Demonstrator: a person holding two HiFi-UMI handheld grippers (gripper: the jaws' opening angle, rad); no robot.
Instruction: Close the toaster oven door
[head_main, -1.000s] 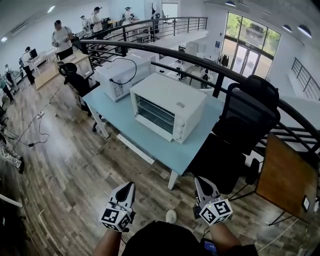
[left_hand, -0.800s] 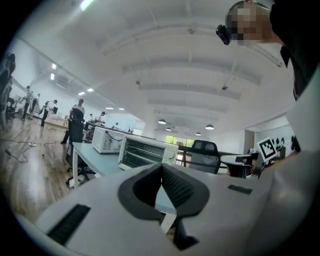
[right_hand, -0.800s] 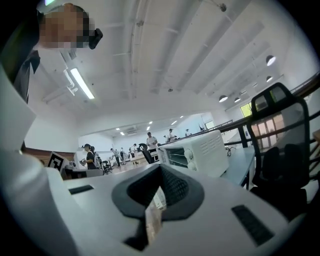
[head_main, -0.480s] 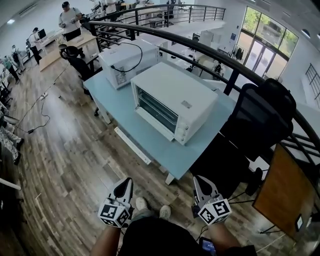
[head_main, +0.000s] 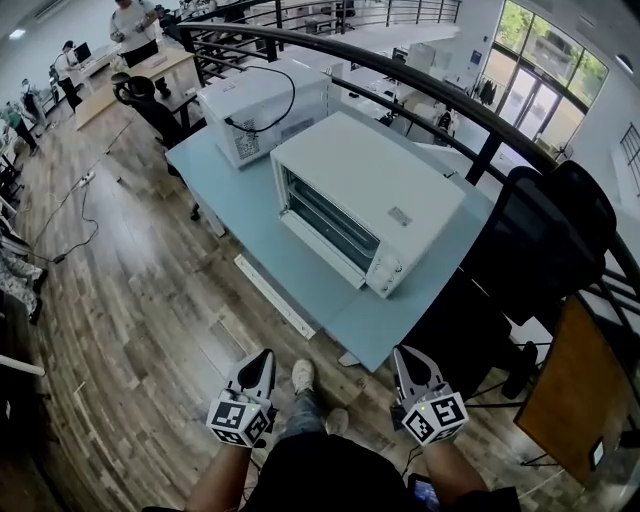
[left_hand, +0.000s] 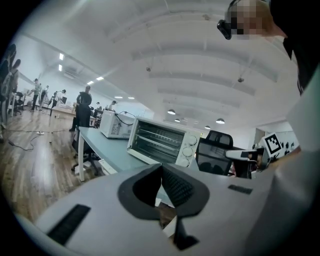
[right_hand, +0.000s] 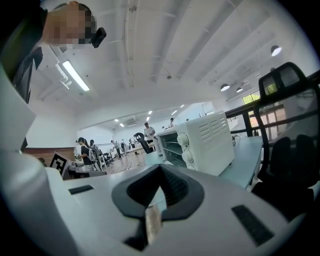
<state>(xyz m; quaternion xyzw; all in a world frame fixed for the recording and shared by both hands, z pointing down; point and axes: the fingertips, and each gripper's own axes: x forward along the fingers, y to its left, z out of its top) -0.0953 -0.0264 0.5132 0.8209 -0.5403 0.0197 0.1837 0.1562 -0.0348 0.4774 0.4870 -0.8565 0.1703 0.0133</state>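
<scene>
Standing back from the desk (head_main: 225, 190), both grippers low and near the body, well apart from the toaster oven (head_main: 380, 190). Left gripper (head_main: 261, 358) fingers are sitting pressed together with nothing between them. Right gripper (head_main: 403, 353) fingers are looking the same, together and empty. Oven is sitting on the right part of the desk, close to its near-right corner, with a microwave (head_main: 262, 100) beyond it on the far left. Door (head_main: 320, 250) is looking dropped open, lying out flat from the bottom of the front (racks are showing plainly in both gripper views).

Risks I'm seeing:
- Closed fingers are giving push contact only, no grip. If they're lifting the flap from under its free edge, a tip could be slipping off and the door falling back down.
- Oven is looking light and is sitting unclamped. Pushing horizontally instead of up along the hinge arc would be sliding it toward the far side.
- Pressing on the glass rather than the frame is inviting a skid.
- Knobs (head_main: 388, 275) are sitting just right of the door, so a wide approach from the right would be bumping them.
- Office chair (head_main: 545, 235) is crowding the right side, so the right arm could be snagging there.
</scene>
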